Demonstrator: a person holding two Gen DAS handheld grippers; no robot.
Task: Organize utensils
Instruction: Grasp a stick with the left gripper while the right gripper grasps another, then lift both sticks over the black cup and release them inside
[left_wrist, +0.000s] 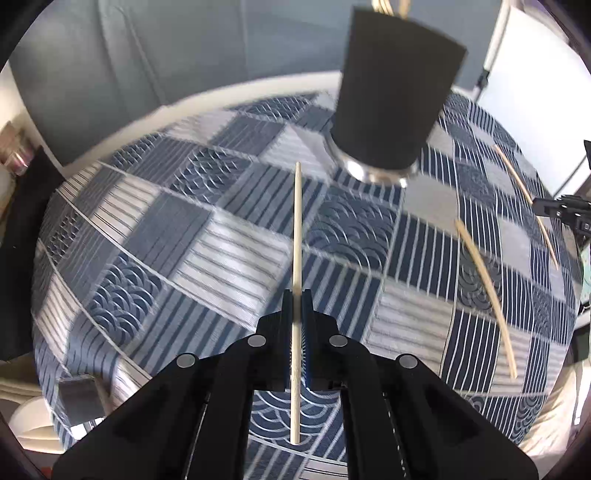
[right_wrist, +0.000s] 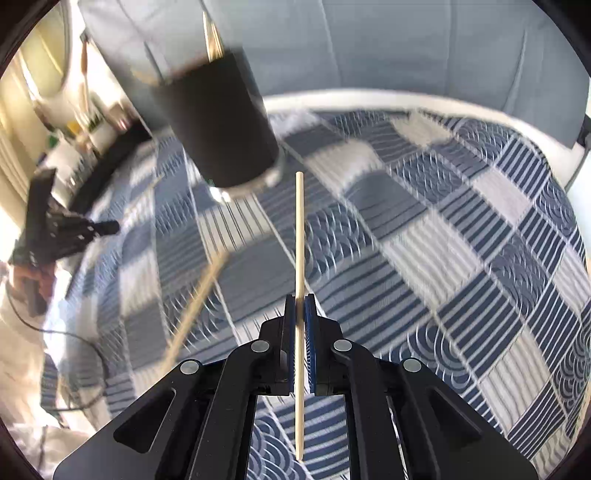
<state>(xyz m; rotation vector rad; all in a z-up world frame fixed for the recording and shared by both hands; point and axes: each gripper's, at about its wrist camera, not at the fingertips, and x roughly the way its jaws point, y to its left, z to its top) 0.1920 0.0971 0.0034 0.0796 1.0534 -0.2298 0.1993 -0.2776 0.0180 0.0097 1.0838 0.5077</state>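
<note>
Left gripper (left_wrist: 296, 295) is clamped tight on a wooden chopstick (left_wrist: 296, 236), blue pads pressed to either side of it, the stick running straight up the middle of the left wrist view with its tip pointing toward the black utensil holder (left_wrist: 395, 92). That holder stands on the blue-and-white patchwork tablecloth (left_wrist: 184, 229), a shiny metal band at its base, and pale stick ends poke out of its top. Two more loose chopsticks lie on the cloth off to the right: the nearer one (left_wrist: 487, 295) and a farther one (left_wrist: 524, 199) out by the table edge, well apart from the holder.

Over to the right wrist view, and the right gripper (right_wrist: 300, 302) is closed hard on its own chopstick (right_wrist: 299, 236), jaws squeezed to a narrow slit around it. The tip sits just beside the holder's (right_wrist: 218, 122) base in this view; whether it touches, I cannot tell. Heavy blur here. A blurred chopstick (right_wrist: 195, 306) lies on the cloth (right_wrist: 461, 240) to the left, and the other black gripper shows at the far left edge. Grey cushions (right_wrist: 406, 48) rise behind the table
</note>
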